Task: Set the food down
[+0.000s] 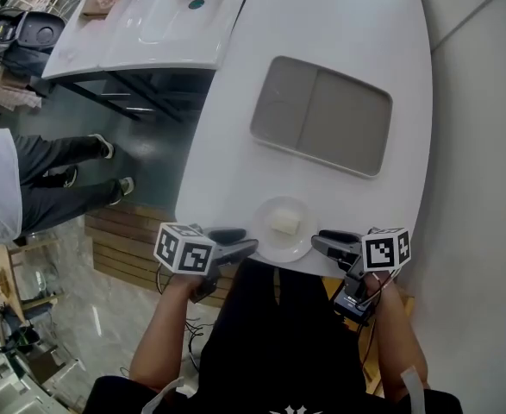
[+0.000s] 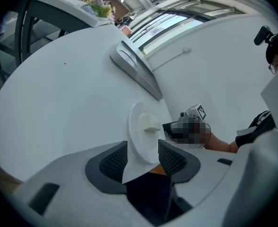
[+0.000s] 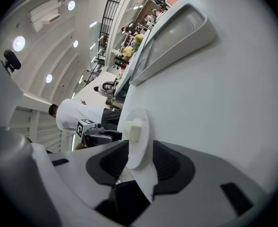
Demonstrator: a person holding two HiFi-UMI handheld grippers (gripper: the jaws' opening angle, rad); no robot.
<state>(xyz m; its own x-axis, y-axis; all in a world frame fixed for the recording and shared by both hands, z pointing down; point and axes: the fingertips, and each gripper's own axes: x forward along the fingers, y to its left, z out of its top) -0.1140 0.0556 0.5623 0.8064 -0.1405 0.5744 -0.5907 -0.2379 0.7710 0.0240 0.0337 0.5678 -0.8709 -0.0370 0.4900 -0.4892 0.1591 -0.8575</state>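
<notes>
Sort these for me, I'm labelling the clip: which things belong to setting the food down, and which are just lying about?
In the job:
small round white plate
pale cube of food on it
white oval table
left gripper
right gripper

Lying about:
grey rectangular tray
second white table behind

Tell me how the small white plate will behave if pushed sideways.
The plate looks shallow and smooth, so it would probably slide on the glossy table rather than tip. The pale food block on it may shift.
</notes>
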